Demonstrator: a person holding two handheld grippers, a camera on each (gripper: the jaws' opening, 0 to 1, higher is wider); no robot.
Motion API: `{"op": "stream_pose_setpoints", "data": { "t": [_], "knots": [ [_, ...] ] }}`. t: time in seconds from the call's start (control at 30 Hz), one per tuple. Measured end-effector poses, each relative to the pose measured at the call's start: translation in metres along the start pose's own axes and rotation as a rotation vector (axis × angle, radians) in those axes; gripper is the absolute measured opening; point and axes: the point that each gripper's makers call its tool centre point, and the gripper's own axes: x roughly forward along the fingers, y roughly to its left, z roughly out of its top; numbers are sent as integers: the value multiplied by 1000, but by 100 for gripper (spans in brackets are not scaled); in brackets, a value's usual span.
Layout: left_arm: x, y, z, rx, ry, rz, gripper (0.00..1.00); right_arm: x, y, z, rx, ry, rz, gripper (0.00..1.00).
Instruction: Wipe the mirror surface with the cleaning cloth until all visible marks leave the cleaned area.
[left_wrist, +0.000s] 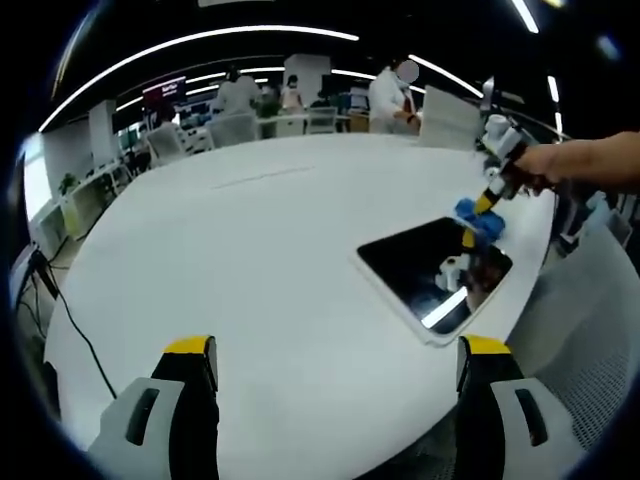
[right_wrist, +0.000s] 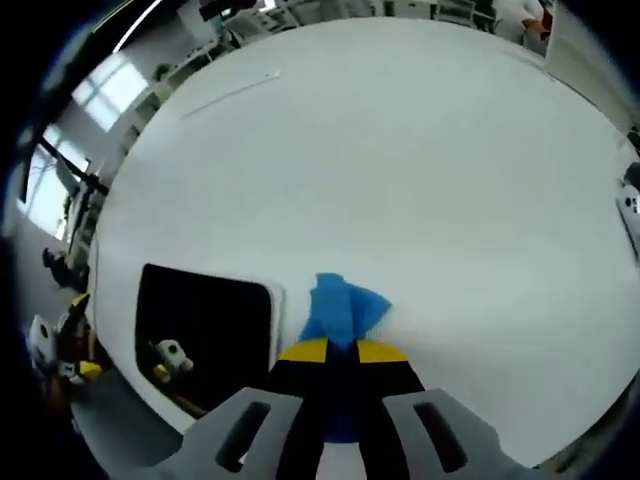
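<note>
Mirror (left_wrist: 432, 272) lies flat near the table's (left_wrist: 270, 250) right edge in the left gripper view, a dark rounded slab in a pale frame, reflecting a ceiling light. The left gripper (left_wrist: 335, 365) hangs low over bare table short of it, jaws spread wide and holding nothing. Further right, the right gripper (left_wrist: 490, 196), held in a person's hand (left_wrist: 545, 165), pins the blue cloth (left_wrist: 480, 222) at the mirror's far edge.

In the right gripper view the mirror (right_wrist: 205, 325) sits at the lower left, and the cloth (right_wrist: 340, 310) rests on the table just beside its frame, apparently not yet on the glass. The right gripper (right_wrist: 342, 352) is pressed together on the cloth, most of the fabric fanning out ahead of the tips.

No marks can be made out on the dark glass from here. The step in hand looks like bringing the cloth onto the mirror. To do it well, keep the pinch firm, lay the loose fabric flat on the glass rather than dragging the tips, and sweep in overlapping passes from the near edge across. The mirror may slide on the smooth top, so light pressure seems wise, or the free left gripper could steady the frame.
</note>
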Motion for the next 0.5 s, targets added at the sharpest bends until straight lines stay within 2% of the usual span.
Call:
{"op": "stream_pose_setpoints", "data": {
  "t": [0.13, 0.5],
  "knots": [
    [0, -3, 1, 15, -3, -6, 100, -5, 2, 5, 46, -13, 28, 2],
    [0, 0, 0, 10, 4, 3, 100, -13, 10, 15, 71, -36, 49, 2]
  ]
}}
